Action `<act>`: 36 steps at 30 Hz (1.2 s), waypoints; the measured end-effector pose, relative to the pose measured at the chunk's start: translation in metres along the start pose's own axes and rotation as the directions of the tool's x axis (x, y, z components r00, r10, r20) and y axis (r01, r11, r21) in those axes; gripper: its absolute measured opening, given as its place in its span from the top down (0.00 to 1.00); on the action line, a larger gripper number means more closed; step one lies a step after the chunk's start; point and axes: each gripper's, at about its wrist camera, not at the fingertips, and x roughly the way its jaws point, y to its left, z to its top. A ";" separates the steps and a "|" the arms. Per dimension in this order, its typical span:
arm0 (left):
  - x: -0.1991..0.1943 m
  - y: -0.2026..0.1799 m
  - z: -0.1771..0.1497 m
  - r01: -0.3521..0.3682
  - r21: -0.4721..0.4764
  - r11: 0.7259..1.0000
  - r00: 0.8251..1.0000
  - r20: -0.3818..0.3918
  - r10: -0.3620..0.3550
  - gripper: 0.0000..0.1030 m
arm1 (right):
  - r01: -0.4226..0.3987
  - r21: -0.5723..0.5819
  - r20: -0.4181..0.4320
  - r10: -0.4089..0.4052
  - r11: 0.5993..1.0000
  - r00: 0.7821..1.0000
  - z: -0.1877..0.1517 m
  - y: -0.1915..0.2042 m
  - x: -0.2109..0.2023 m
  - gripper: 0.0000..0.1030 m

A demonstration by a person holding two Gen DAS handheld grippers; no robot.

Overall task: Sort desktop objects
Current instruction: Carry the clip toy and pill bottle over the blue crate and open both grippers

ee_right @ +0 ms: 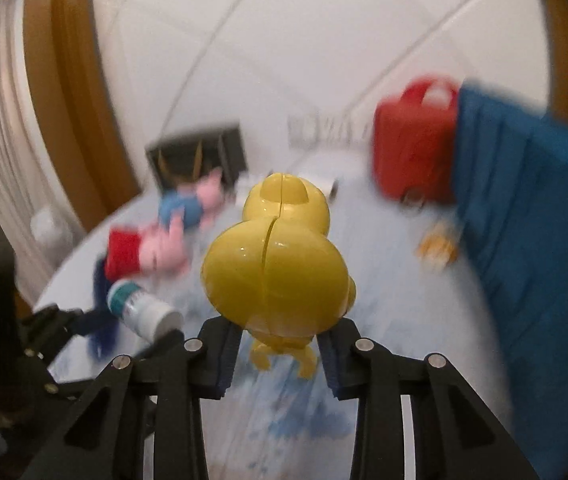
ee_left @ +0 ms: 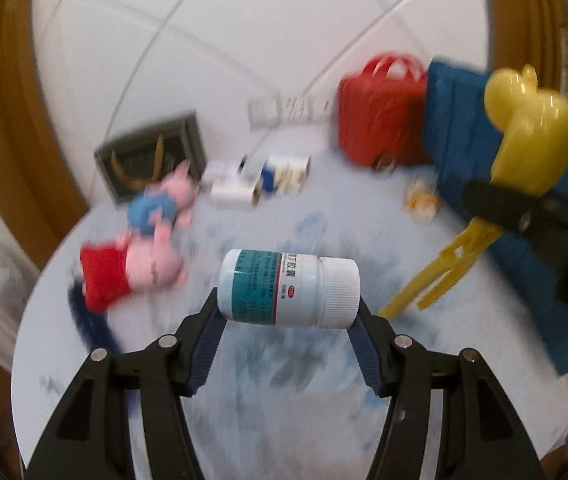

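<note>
Medicine bottle [ee_left: 289, 289] sits pinched end-to-end in left gripper [ee_left: 288, 312]; hard, light plastic (slippery), while right gripper [ee_right: 280, 336] clamps the yellow duck toy [ee_right: 276, 264] low down.

wrist cams | both tilt down, close | share table [ee_left: 244, 380] (blurred)

Open stretch of the pale round table [ee_left: 244, 380] at the near edge. Left edge: two pink plush pigs [ee_left: 152, 248]. Far edge: dark framed picture [ee_left: 152, 156] and small white boxes [ee_left: 260, 180]. Right edge walled by red plastic case [ee_left: 379, 120] and blue slatted bin [ee_right: 531, 216].
</note>
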 end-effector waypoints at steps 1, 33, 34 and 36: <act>-0.007 -0.007 0.009 0.009 0.004 1.000 1.000 0.025 -0.009 0.43 | 0.017 0.003 0.043 -0.017 1.000 0.999 0.014 -0.005 -0.017 0.67; -0.101 -0.373 0.142 0.416 0.357 0.836 0.867 0.120 -0.483 0.25 | 0.511 0.307 0.092 -0.559 0.803 0.824 0.064 -0.322 -0.279 0.55; -0.099 -0.373 0.142 0.419 0.355 0.836 0.869 0.112 -0.483 0.15 | 0.513 0.318 0.073 -0.559 0.798 0.826 0.061 -0.328 -0.277 0.35; -0.098 -0.372 0.140 0.413 0.357 0.838 0.870 0.118 -0.479 0.12 | 0.513 0.337 0.059 -0.561 0.790 0.826 0.057 -0.336 -0.277 0.00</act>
